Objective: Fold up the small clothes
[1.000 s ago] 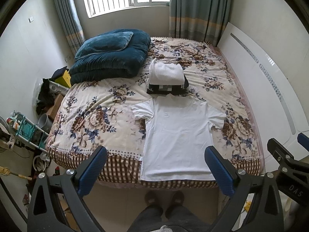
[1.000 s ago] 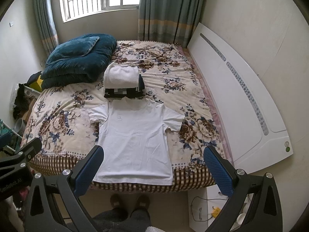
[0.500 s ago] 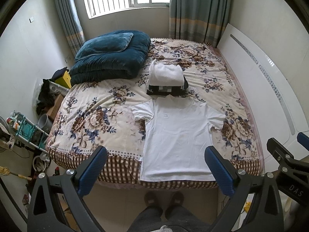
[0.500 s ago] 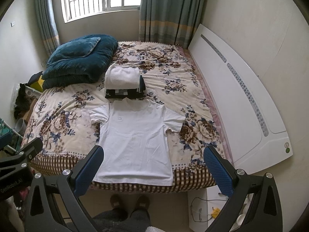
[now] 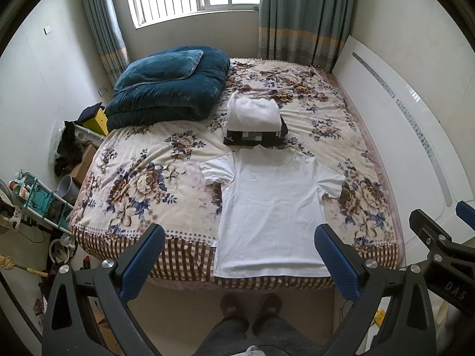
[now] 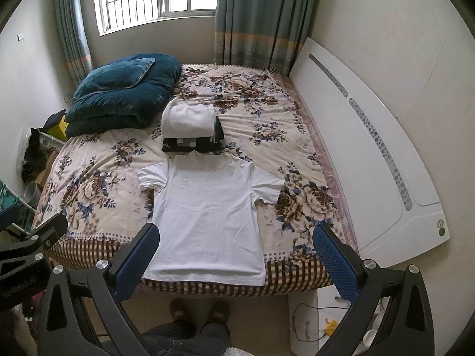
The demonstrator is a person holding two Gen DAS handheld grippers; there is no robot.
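A small white T-shirt (image 5: 273, 207) lies flat, front up, on the floral bed (image 5: 142, 178), hem at the near edge; it also shows in the right wrist view (image 6: 207, 213). Behind its collar stands a pile of folded clothes (image 5: 253, 121), white on top of dark, also in the right wrist view (image 6: 190, 127). My left gripper (image 5: 239, 255) is open and empty, held high above the near bed edge. My right gripper (image 6: 236, 255) is open and empty at the same height, beside the left one.
A folded teal quilt (image 5: 169, 89) lies at the bed's far left. A white headboard (image 6: 371, 163) runs along the right side. A cluttered shelf (image 5: 35, 195) and boxes stand on the floor at left. The person's feet (image 5: 252, 308) stand before the bed.
Both views have shifted very slightly; the shirt, the pile and the open jaws stand as before.
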